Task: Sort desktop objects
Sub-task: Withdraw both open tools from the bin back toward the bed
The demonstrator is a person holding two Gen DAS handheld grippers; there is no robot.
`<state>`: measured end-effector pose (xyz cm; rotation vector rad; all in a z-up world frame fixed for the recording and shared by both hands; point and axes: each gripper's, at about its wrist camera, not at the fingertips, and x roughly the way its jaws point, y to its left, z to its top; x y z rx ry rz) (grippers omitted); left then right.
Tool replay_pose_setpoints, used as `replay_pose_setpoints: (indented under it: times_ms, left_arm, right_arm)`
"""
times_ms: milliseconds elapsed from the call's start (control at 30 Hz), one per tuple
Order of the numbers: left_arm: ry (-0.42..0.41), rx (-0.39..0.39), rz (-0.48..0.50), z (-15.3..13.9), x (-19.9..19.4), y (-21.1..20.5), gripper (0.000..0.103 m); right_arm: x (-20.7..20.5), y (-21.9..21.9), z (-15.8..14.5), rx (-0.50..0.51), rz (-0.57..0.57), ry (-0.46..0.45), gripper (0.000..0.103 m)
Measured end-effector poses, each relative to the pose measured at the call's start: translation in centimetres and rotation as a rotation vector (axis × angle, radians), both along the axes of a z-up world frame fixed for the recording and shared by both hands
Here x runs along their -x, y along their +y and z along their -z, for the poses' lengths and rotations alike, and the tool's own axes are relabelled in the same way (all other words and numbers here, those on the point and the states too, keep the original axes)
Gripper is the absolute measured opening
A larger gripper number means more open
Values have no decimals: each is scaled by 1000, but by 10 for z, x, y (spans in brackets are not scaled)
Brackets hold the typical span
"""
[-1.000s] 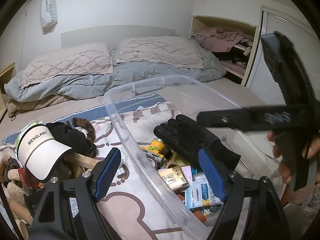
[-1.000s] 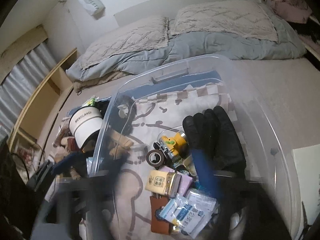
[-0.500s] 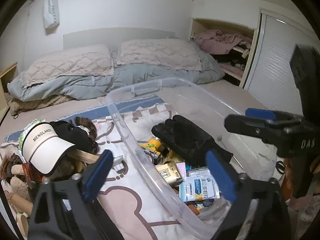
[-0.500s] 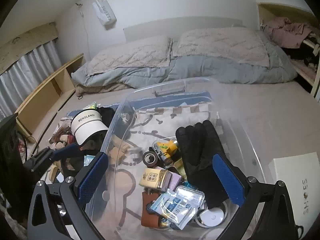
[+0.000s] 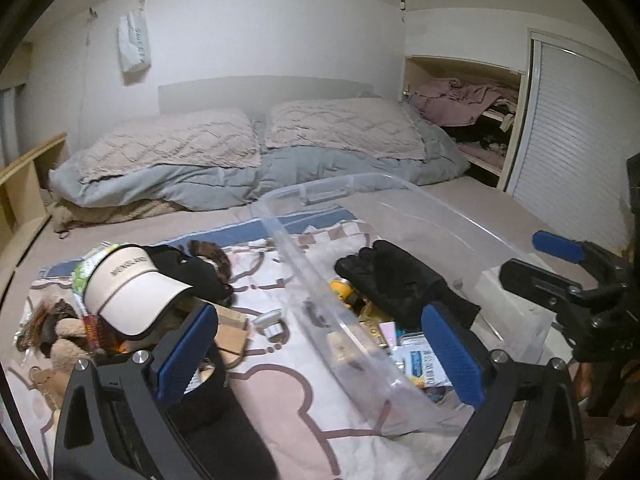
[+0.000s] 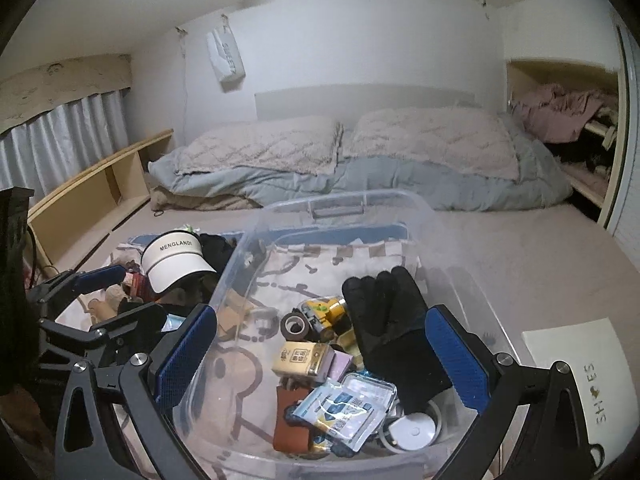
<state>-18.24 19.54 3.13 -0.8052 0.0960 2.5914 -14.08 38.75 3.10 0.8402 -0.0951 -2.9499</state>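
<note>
Grey bedding and two quilted pillows (image 6: 432, 140) were seen at the head of the bed (image 6: 540, 256), lower and smaller in both views than a second before, as both cameras had been drawn back and tipped up. A clear plastic bin (image 6: 340, 210) was set on a patterned blanket (image 5: 280, 392) on the bed; more of its near wall was shown in the right wrist view than earlier. A black glove (image 6: 388, 320) was laid in the bin over a yellow box (image 6: 302, 356), a foil packet (image 6: 340, 404), a tape roll (image 6: 294, 326) and a white round disc (image 6: 412, 434), all unmoved. A white cap (image 5: 128, 292) lettered MENGLANDI was left outside the bin, among clutter on the blanket. A white shoe box (image 6: 576, 380) was seen beside the bin. The left gripper (image 5: 320, 352) was being spread wider than a second before, its jaws straddling the bin's side wall with no contact. The right gripper (image 6: 320, 352) was held fully spread above the bin, nothing grasped, sharp now where it had been blurred.
</note>
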Motion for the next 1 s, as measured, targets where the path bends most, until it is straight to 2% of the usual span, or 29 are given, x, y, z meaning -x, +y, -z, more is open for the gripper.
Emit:
replay_pose_setpoints:
  times_ms: [233,367,533,1000]
  left_arm:
    - [60,16,-27,0,-23,-17,103]
    - [94,13,-41,2,-36,-30,103]
    - [109,2,-83,4,-48,-50,103]
    - [162,-28,-267,22,-77,-135,103]
  right_arm:
    - [-25,-18,2,-32,-3,88,103]
    - [-42,-30,2,-44,2,178,103]
    - [-53,-38,4,-6,1,236,103]
    - [-71,-90,26,44,-95,269,103]
